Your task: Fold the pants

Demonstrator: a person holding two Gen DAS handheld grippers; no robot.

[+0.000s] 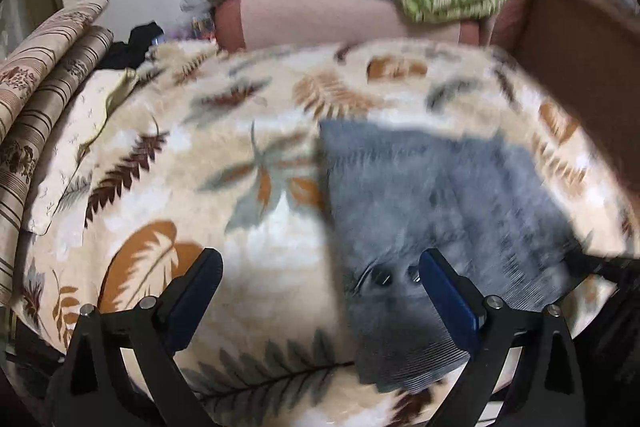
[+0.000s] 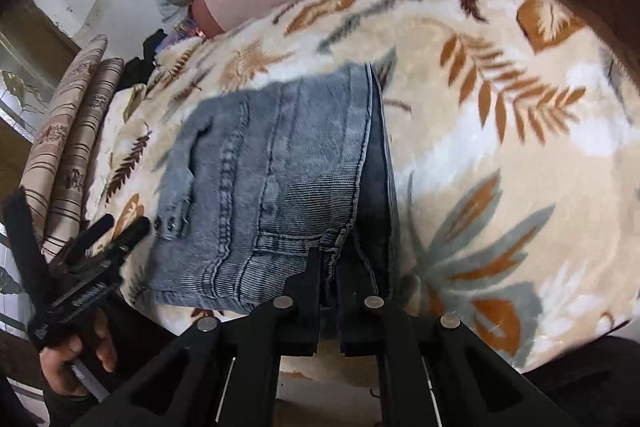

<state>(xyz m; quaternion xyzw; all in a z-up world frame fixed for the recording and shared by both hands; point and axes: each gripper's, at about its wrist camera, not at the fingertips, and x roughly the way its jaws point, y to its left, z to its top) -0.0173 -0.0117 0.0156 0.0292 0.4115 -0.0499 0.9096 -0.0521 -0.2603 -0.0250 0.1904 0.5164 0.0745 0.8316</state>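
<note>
Jeans (image 2: 280, 187) lie folded into a compact stack on the leaf-print blanket (image 2: 500, 107); judged mostly done, maybe one more fold or tidy left. R gripper (image 2: 329, 263) clenched on near denim edge. L gripper (image 1: 320, 287) spread wide, holding nothing, above jeans' waist end.

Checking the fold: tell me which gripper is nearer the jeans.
Right. The right gripper is shut on the near edge of the jeans; the left gripper hangs open above them, touching nothing.
</note>
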